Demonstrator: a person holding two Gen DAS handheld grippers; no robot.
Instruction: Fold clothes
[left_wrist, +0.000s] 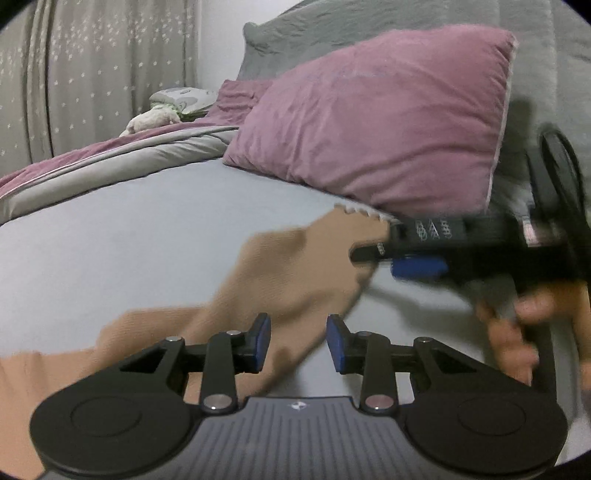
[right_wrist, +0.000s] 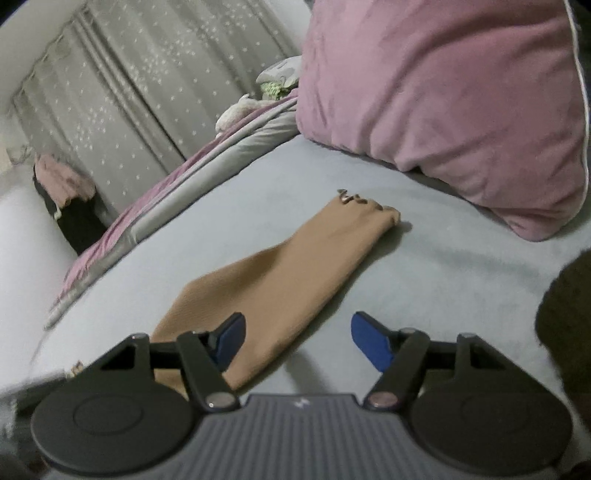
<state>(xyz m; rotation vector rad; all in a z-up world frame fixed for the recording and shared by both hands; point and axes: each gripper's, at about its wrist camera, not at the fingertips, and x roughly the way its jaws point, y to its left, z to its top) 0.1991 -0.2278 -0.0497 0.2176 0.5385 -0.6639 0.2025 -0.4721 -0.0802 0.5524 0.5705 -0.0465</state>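
A tan garment (right_wrist: 284, 280) lies folded into a long narrow strip on the light grey bed sheet (right_wrist: 424, 280), with a small trim at its far end. It shows blurred in the left wrist view (left_wrist: 288, 280). My left gripper (left_wrist: 298, 341) is open above the strip's near part, holding nothing. My right gripper (right_wrist: 297, 339) is open just above the strip's near end, holding nothing. The right gripper also shows in the left wrist view (left_wrist: 373, 254), blurred, at the strip's far right edge, with the hand (left_wrist: 517, 332) on its handle.
A large mauve pillow (right_wrist: 443, 103) leans against a grey headboard (left_wrist: 369, 18) behind the garment. A mauve and grey duvet (right_wrist: 177, 192) is bunched along the bed's left side. Soft toys (left_wrist: 155, 120) lie at its far end. A star-patterned curtain (right_wrist: 147, 85) hangs behind.
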